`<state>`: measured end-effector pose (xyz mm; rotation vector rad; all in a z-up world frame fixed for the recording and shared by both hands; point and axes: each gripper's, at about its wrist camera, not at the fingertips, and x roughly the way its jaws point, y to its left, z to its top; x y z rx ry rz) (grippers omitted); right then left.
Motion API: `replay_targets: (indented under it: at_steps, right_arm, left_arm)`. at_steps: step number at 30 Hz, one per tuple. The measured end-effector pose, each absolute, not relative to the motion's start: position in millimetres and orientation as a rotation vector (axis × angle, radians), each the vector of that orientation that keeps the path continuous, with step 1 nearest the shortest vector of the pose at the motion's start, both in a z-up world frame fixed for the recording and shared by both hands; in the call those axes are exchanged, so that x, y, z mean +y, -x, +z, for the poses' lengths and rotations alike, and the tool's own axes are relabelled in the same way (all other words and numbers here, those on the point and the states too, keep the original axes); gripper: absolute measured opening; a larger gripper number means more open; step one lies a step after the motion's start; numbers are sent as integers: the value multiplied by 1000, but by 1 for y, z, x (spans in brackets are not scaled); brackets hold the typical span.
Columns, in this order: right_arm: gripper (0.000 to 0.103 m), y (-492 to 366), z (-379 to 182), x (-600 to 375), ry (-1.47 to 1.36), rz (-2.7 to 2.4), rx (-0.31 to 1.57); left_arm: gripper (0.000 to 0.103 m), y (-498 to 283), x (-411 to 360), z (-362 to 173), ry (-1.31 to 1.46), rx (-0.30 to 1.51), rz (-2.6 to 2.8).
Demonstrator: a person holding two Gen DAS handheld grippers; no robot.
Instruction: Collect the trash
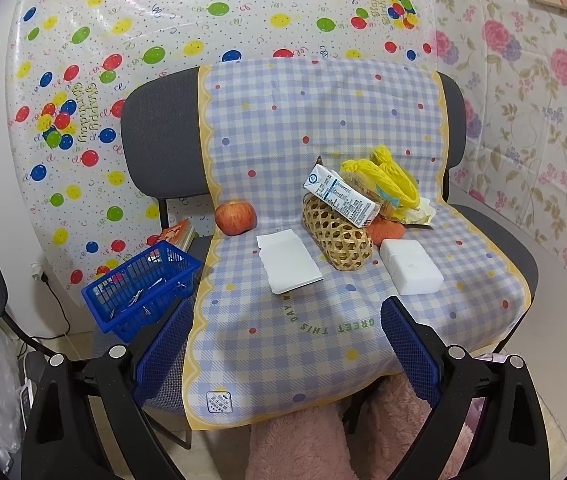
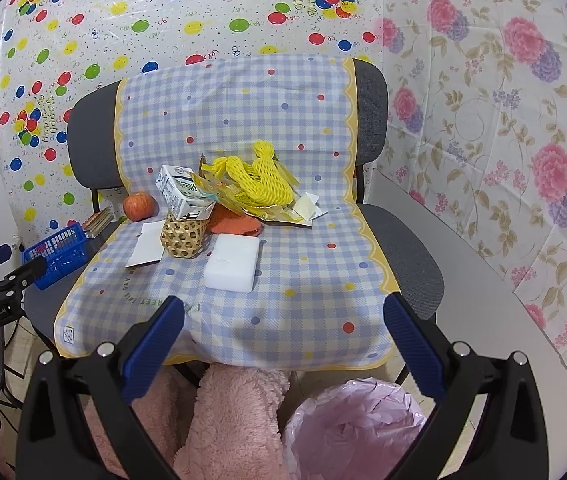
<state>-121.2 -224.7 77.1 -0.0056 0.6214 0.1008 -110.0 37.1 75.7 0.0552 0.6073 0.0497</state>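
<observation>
Left wrist view: my left gripper [image 1: 287,320] hangs with its jaws apart, empty, near the seat's front edge. The milk carton [image 1: 341,197] leans on the woven basket [image 1: 337,236]; a careless pull could tip the basket.

Right wrist view: my right gripper [image 2: 283,320] is also spread wide and empty. The yellow foam netting [image 2: 257,180] lies tangled with wrappers at the far side of the seat, so it may drag them off. The bin [image 2: 353,426] sits near right.

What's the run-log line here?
left tongs open, empty | right tongs open, empty | milk carton on wicker basket | bin unused

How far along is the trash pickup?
Not started, it seems. The pink-lined bin looks empty. Both the left gripper and right gripper are open, holding nothing. The milk carton, yellow foam netting and wrappers remain on the chair.
</observation>
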Motion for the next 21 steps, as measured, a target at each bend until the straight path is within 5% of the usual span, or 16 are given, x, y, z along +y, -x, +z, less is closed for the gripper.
replay_targets:
  at_steps: [21]
  right_arm:
    - [97,105,66,-215,45,117,732]
  left_arm:
    - [94,99,49,59,-47,624,62]
